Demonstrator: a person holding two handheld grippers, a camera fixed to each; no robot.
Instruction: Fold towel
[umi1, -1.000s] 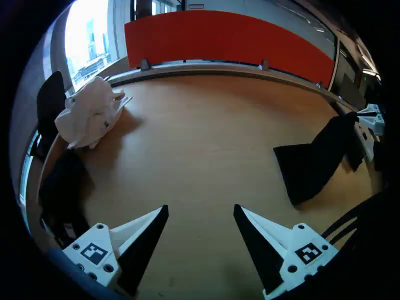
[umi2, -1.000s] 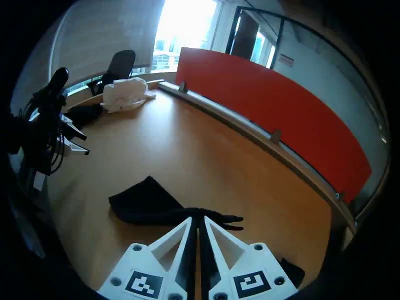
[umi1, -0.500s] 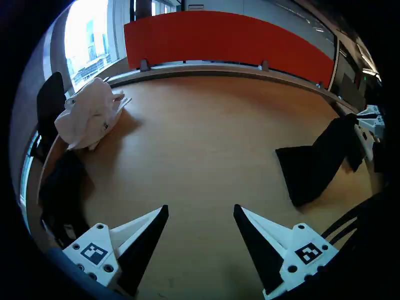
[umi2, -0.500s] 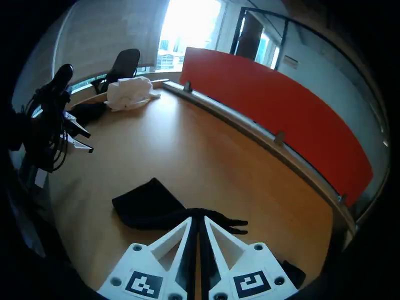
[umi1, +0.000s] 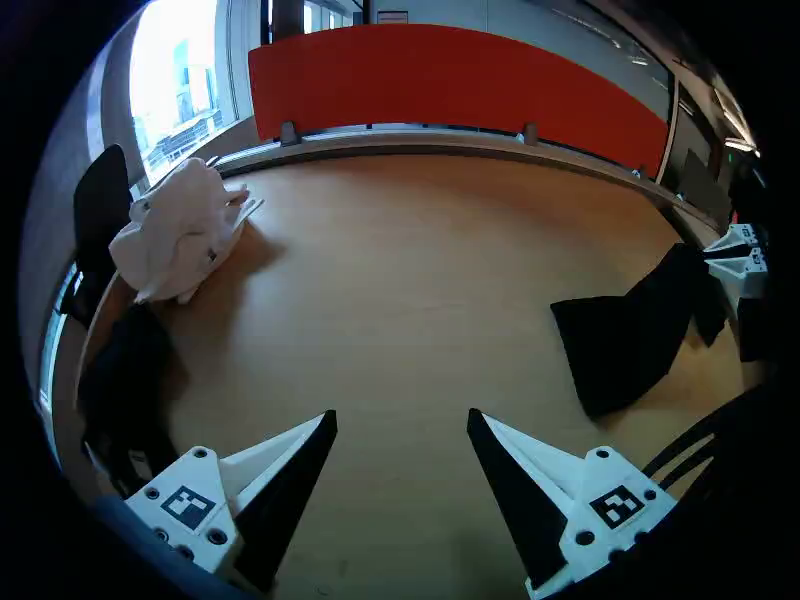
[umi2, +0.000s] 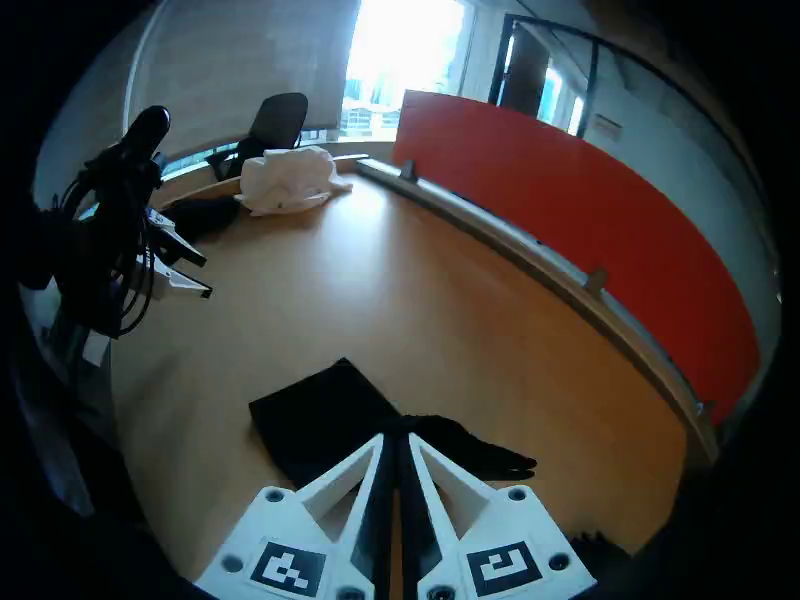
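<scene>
A black towel (umi1: 625, 335) lies on the wooden table (umi1: 420, 260) at the right of the left gripper view, one corner pulled up toward my right gripper (umi1: 738, 258). In the right gripper view, the towel (umi2: 325, 415) spreads just ahead of the right gripper (umi2: 398, 438), whose fingers are shut on its raised edge. My left gripper (umi1: 400, 415) hovers open over bare wood, well apart from the towel, with nothing between its fingers. From the right gripper view, the left gripper (umi2: 180, 275) is far off at the left, held by a hand.
A white cloth pile (umi1: 180, 230) lies at the table's far left corner, with a dark cloth (umi1: 125, 370) nearer along that edge. A red divider (umi1: 450, 80) runs along the far edge. A black chair (umi1: 100, 210) stands behind the white pile.
My right gripper has shifted lower and sideways with the towel's edge, so the raised corner hangs lower and the towel lies flatter. The left gripper has stayed still and open.
</scene>
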